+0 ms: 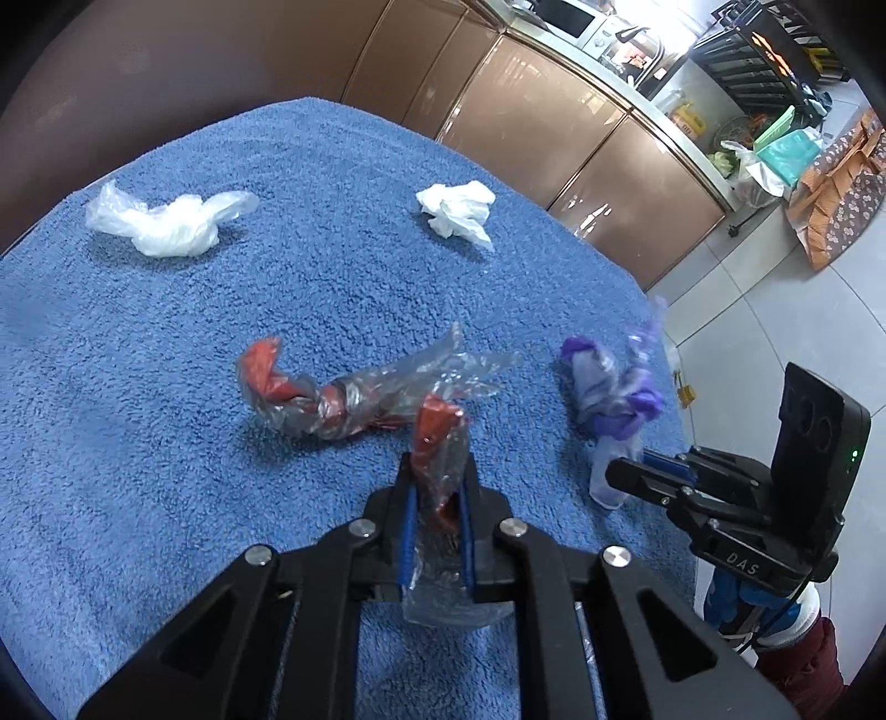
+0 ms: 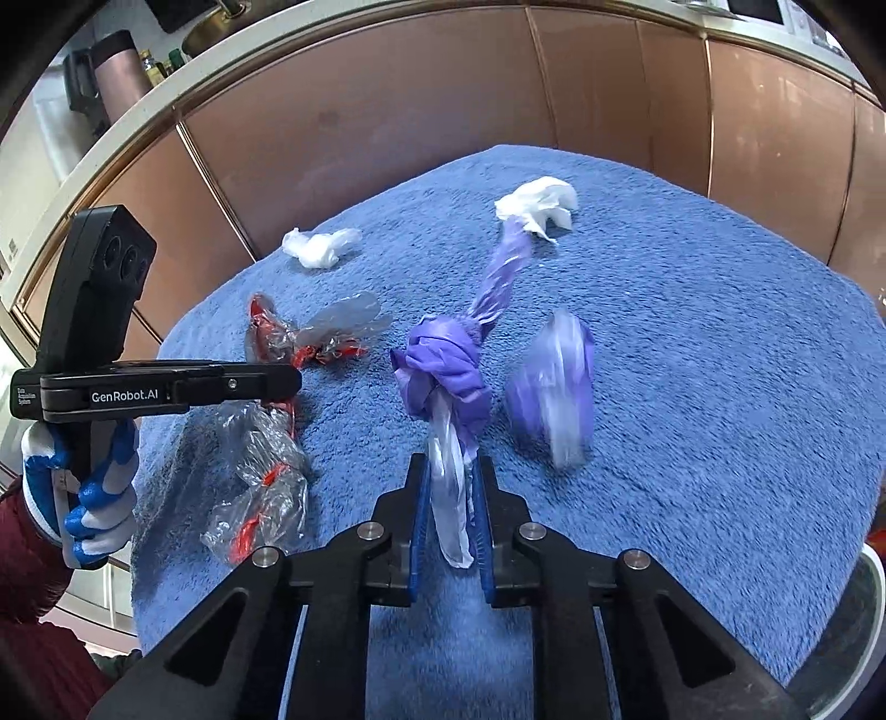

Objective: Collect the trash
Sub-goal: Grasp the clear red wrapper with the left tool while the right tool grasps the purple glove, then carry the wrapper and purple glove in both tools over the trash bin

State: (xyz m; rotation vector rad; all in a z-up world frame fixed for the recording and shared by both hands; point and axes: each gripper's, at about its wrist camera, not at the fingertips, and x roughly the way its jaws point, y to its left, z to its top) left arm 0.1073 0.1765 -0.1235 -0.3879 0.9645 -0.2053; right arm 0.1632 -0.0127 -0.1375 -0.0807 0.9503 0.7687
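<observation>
My left gripper (image 1: 437, 476) is shut on a knotted clear-and-red plastic wrapper (image 1: 332, 396) and holds one end of it above the blue towel (image 1: 138, 443). It also shows in the right wrist view (image 2: 266, 443). My right gripper (image 2: 451, 482) is shut on the pale tail of a knotted purple plastic bag (image 2: 443, 371), whose loose ends blur in the air. The purple bag shows in the left wrist view (image 1: 609, 393) with the right gripper (image 1: 626, 476) at its lower end. A crumpled white tissue (image 1: 457, 210) and a clear crumpled bag (image 1: 166, 221) lie on the far side of the towel.
Brown cabinet doors (image 1: 554, 111) run behind the towel-covered table. A cluttered counter (image 1: 637, 50) and tiled floor (image 1: 775, 304) lie to the right. A round metal rim (image 2: 853, 637) shows at the lower right of the right wrist view.
</observation>
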